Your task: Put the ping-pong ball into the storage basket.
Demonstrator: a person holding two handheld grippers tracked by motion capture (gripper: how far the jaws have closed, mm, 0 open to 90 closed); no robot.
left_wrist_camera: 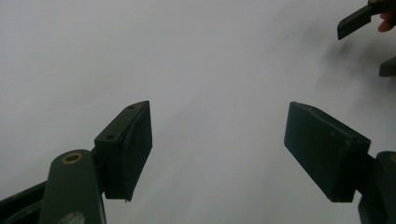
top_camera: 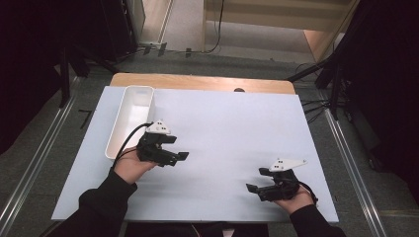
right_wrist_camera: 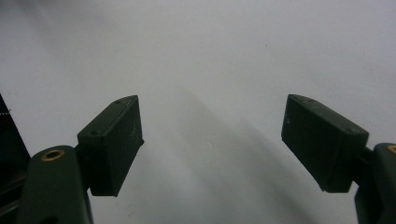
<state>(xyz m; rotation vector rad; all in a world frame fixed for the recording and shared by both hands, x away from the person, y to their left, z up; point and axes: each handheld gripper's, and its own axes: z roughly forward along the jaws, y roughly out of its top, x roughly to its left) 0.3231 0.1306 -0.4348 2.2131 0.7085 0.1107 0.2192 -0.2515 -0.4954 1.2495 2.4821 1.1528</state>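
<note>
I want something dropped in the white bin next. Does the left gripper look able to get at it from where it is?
Probably yes: the left gripper, jaws open and holding nothing, sits just beside the white bin, with bare table between them.

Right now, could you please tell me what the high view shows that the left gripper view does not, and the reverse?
High view alone: the white tray at the table's far left, apparently empty, the wooden table edge beyond the pale sheet, the floor, and the person's left hand and sleeves.

Left gripper view alone: a close look along the left gripper, its jaws wide apart with nothing between them.

Both: the pale sheet covering the table, and the right gripper, seen at the left gripper view's upper right.
</note>
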